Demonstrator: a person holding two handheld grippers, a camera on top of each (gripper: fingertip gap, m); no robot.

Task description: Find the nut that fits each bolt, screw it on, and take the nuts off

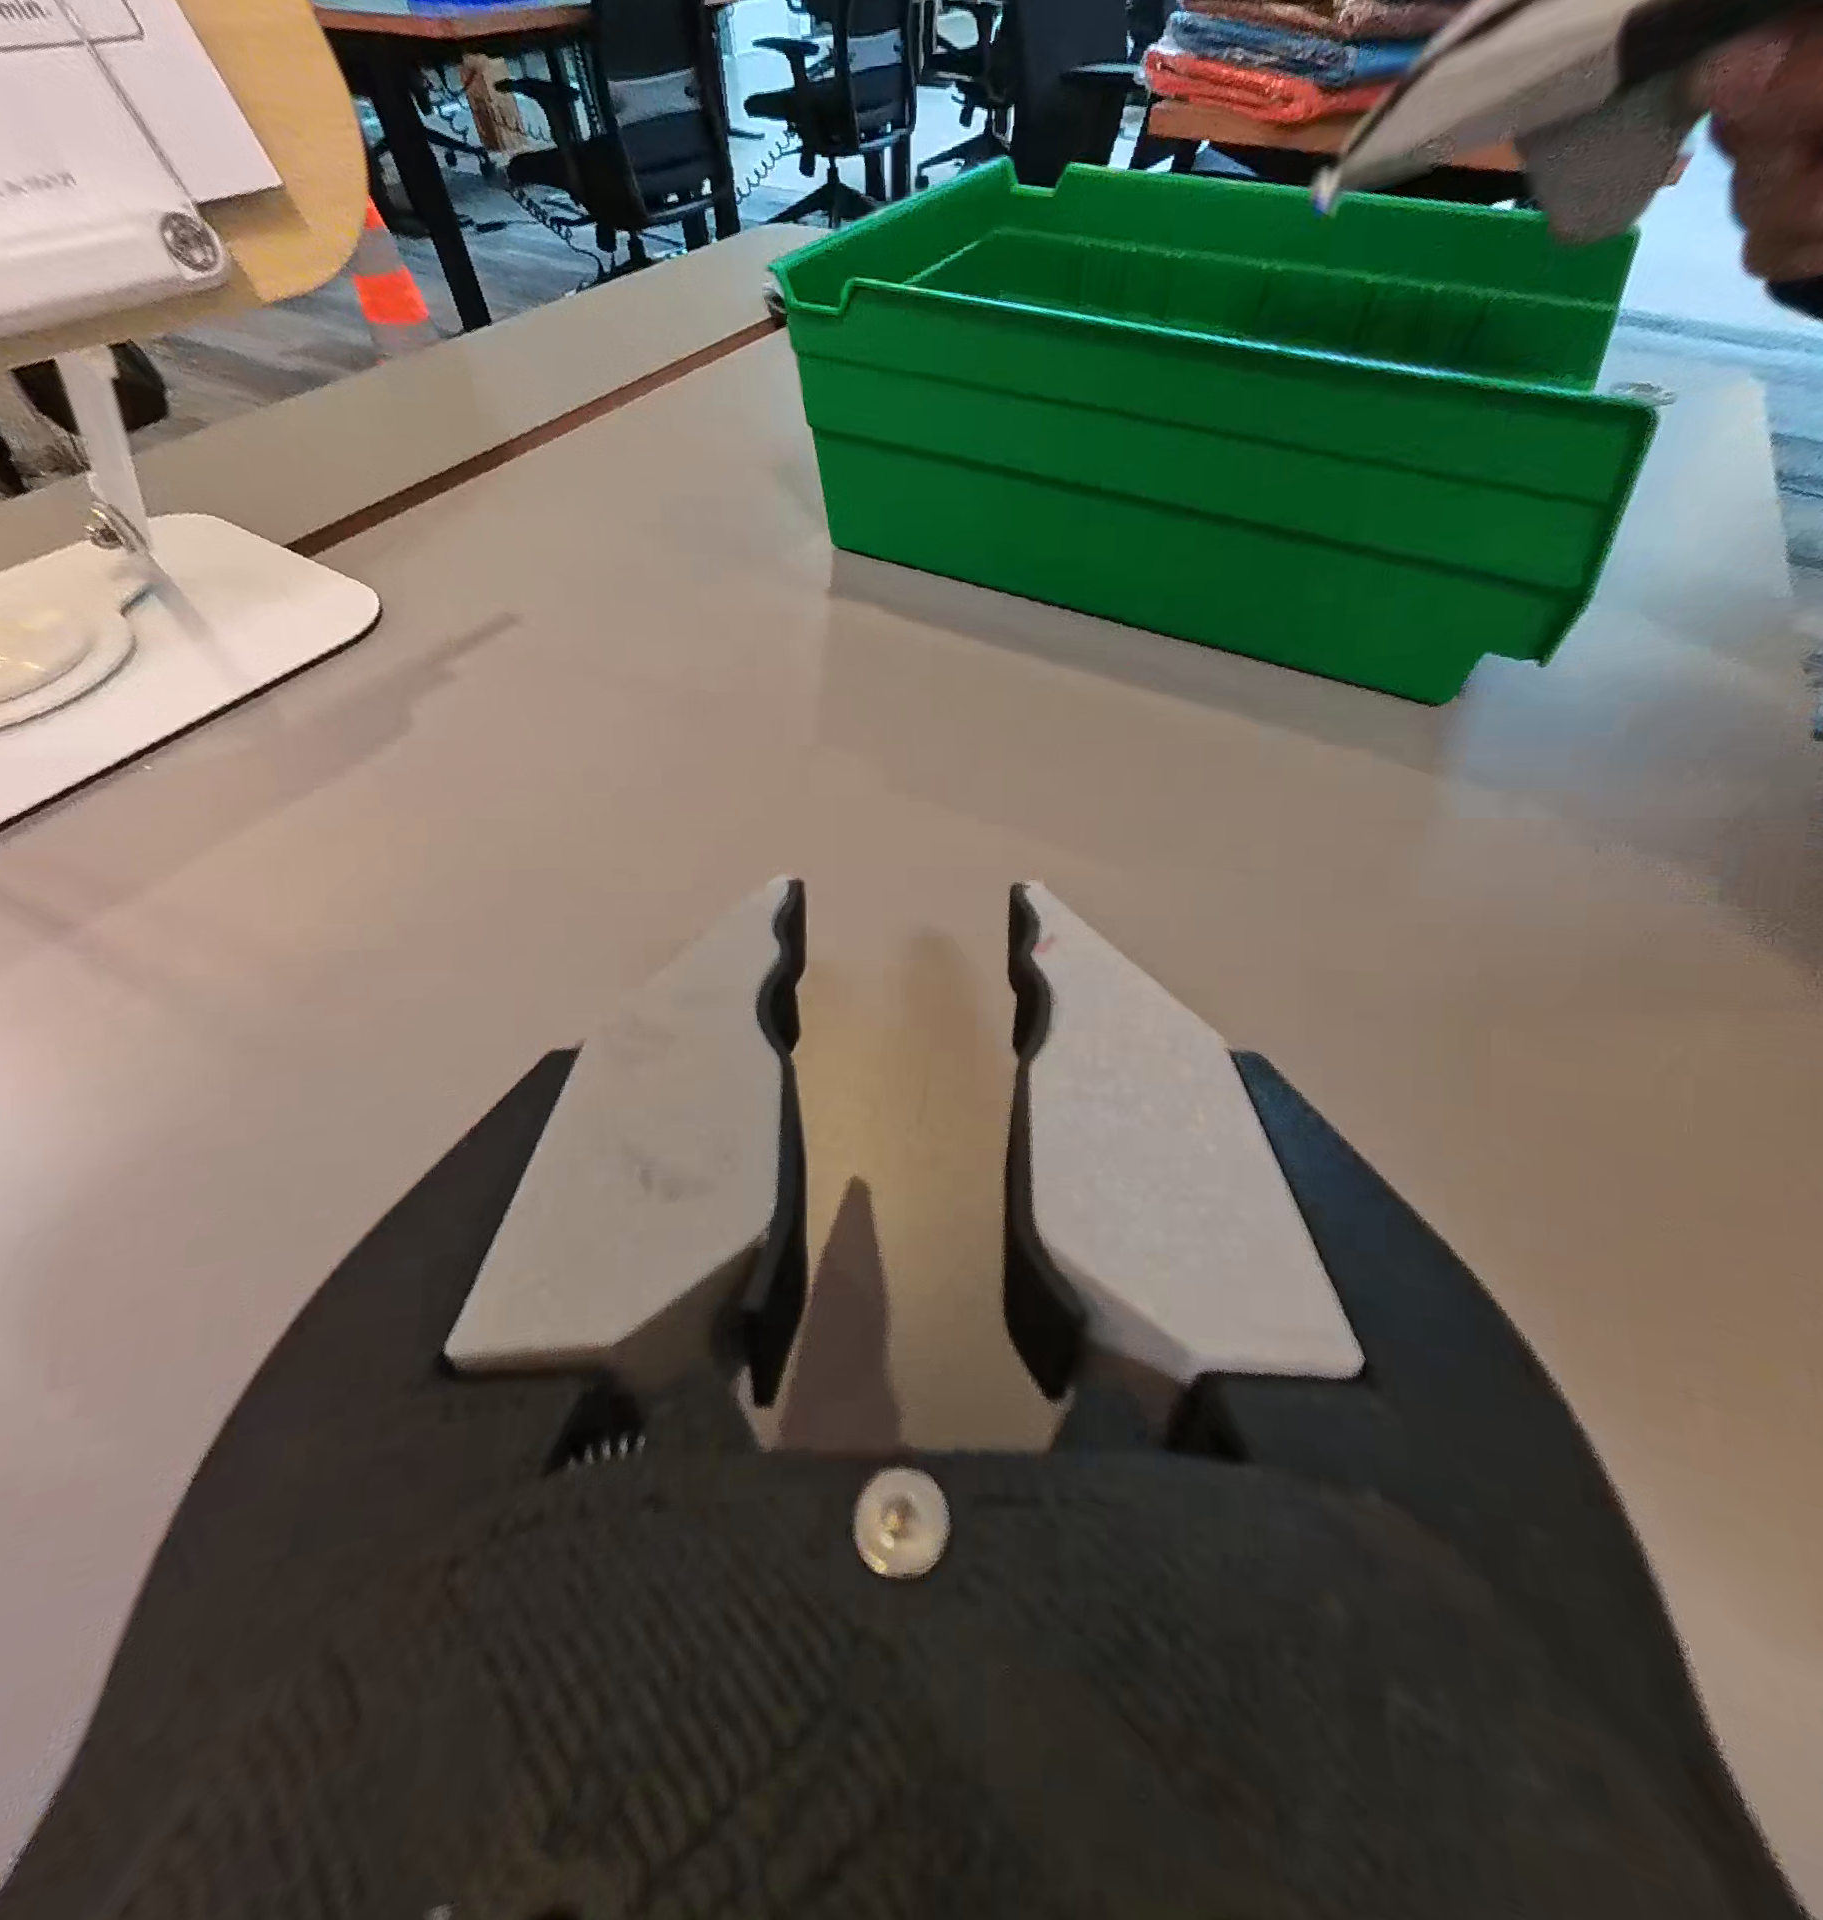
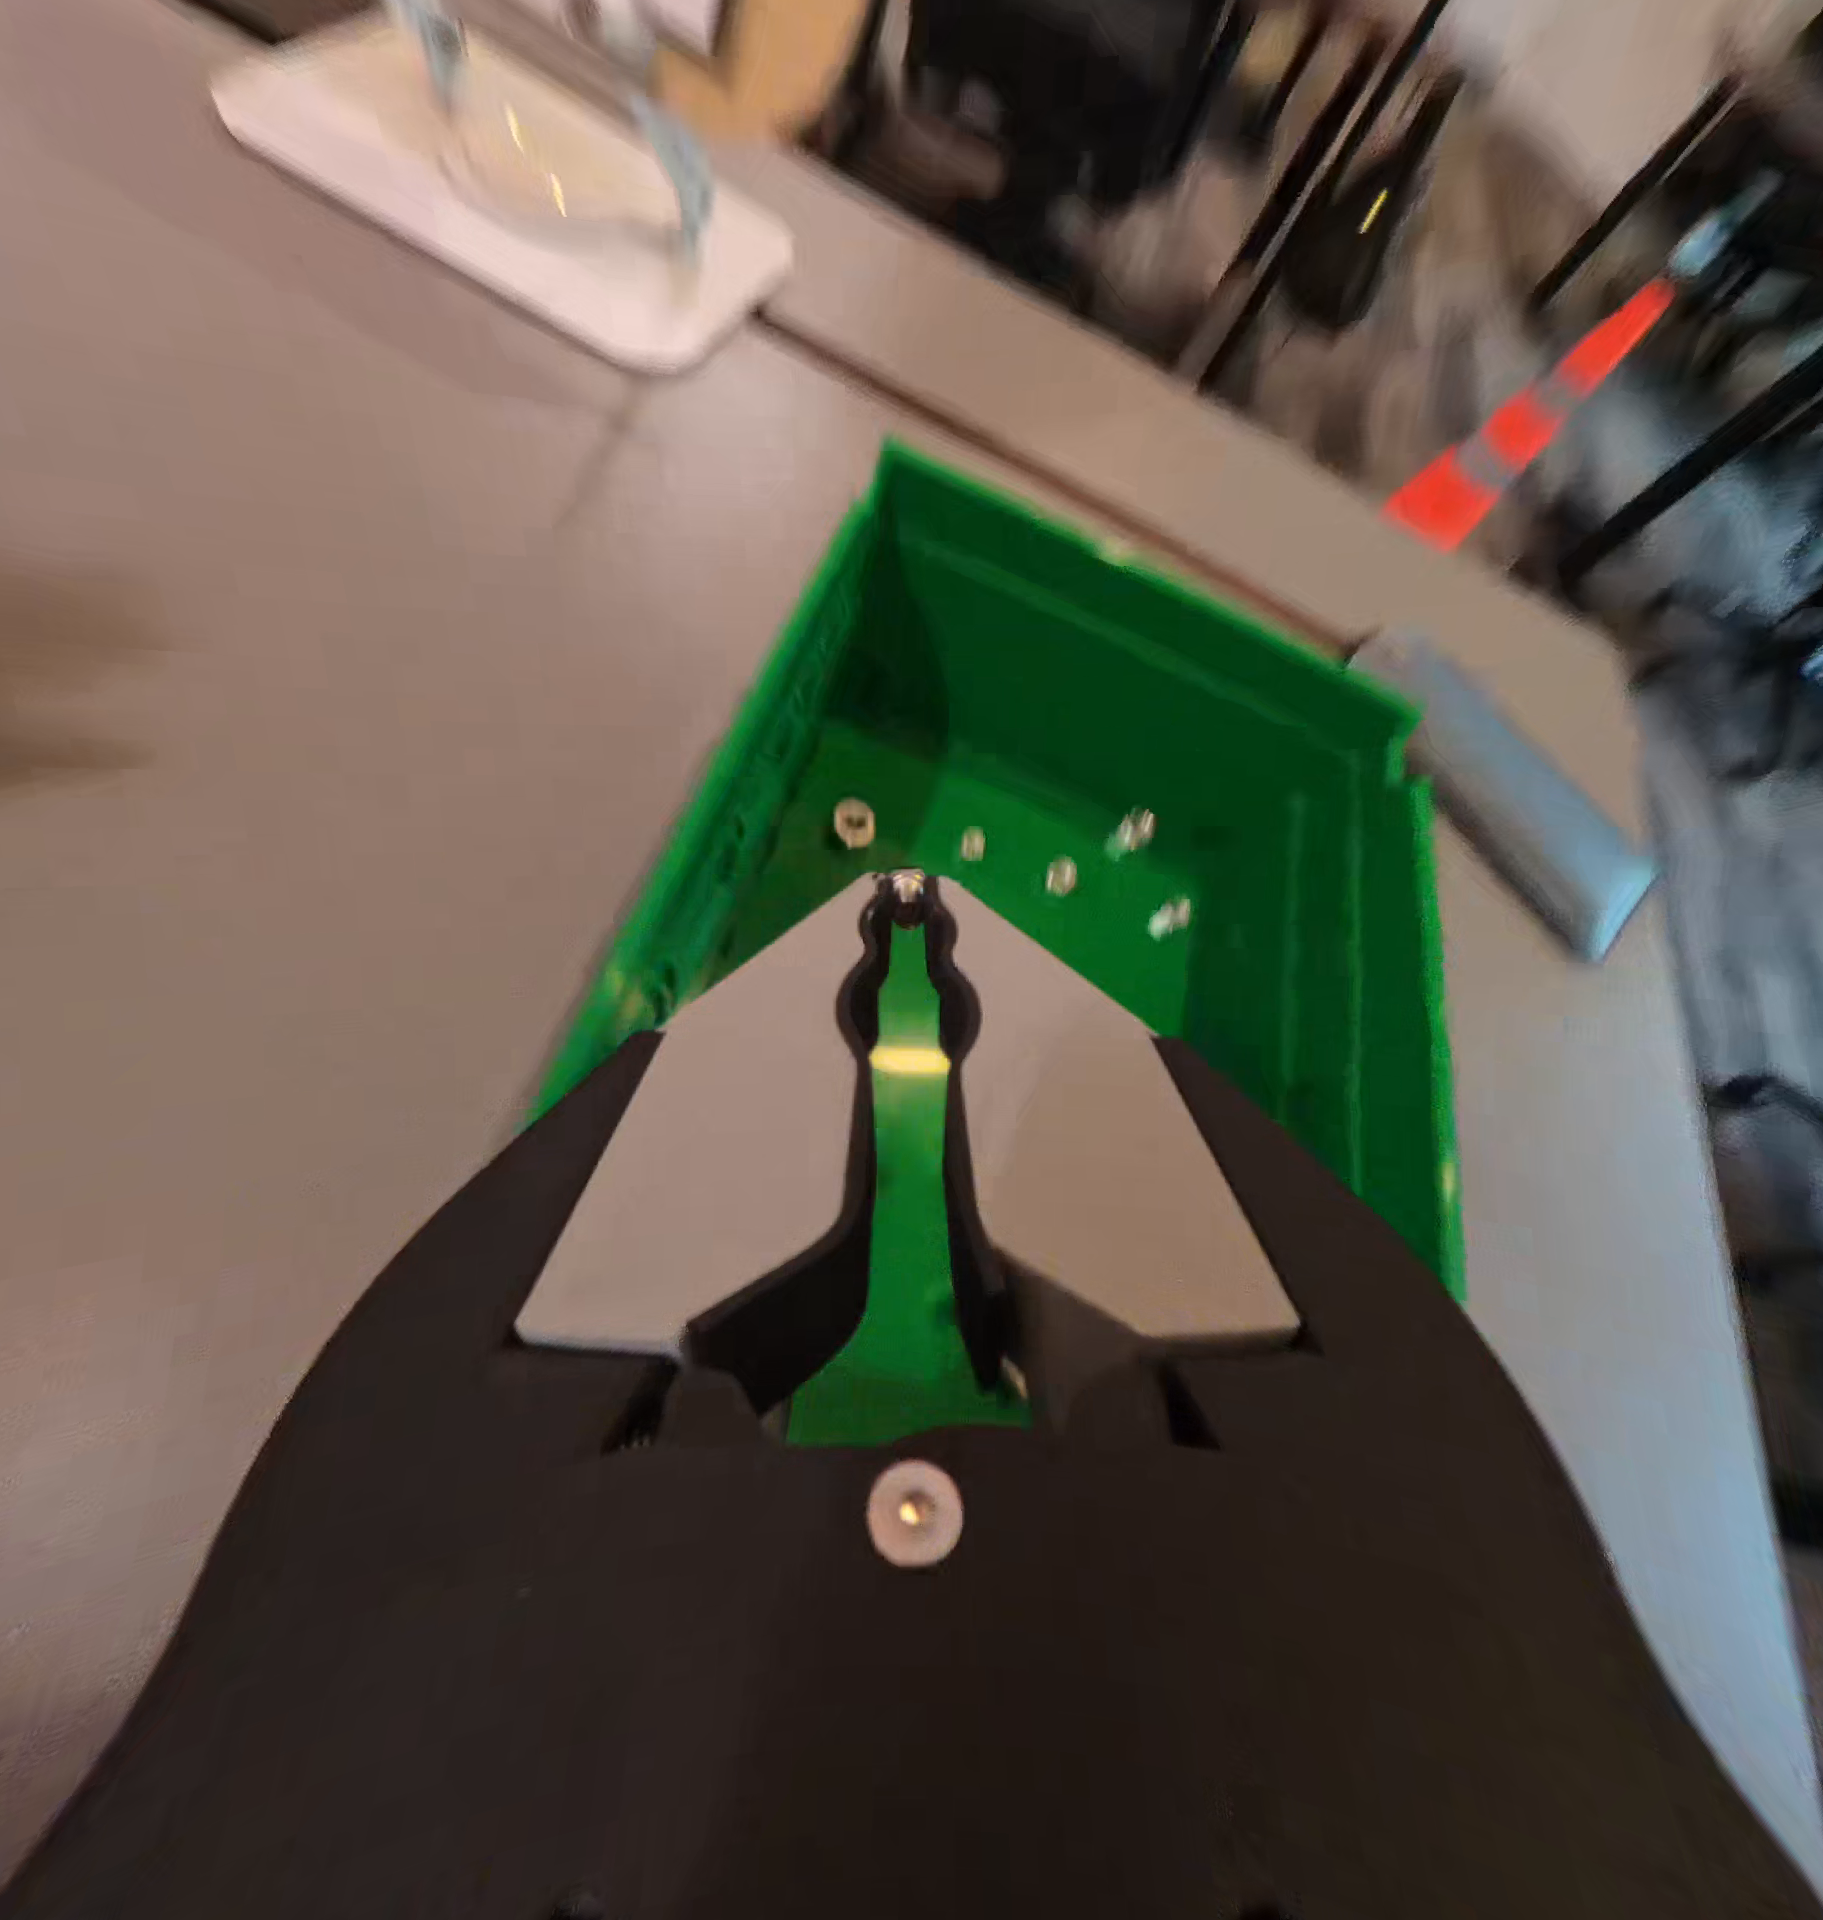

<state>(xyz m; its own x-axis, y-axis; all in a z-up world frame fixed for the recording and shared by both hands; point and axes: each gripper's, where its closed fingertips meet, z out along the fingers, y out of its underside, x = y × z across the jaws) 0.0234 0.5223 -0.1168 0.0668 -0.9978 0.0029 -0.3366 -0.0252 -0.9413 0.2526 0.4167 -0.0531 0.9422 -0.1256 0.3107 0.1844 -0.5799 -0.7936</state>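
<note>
A green bin stands on the grey table to the right. In the right wrist view I look down into the bin, where several small silver nuts and bolts lie on its floor. My right gripper is above the bin and shut on a small silver metal piece, a nut or a bolt; the blur hides which. My left gripper is open and empty, low over the table in front of the bin. The right gripper also shows at the top right of the left wrist view, held by a hand.
A white stand base with a sheet holder sits at the table's left, also seen blurred in the right wrist view. A grey flat object lies beside the bin. Chairs, desks and an orange cone lie beyond the table. The gap from one gripper's tips to the other's is roughly 25 cm.
</note>
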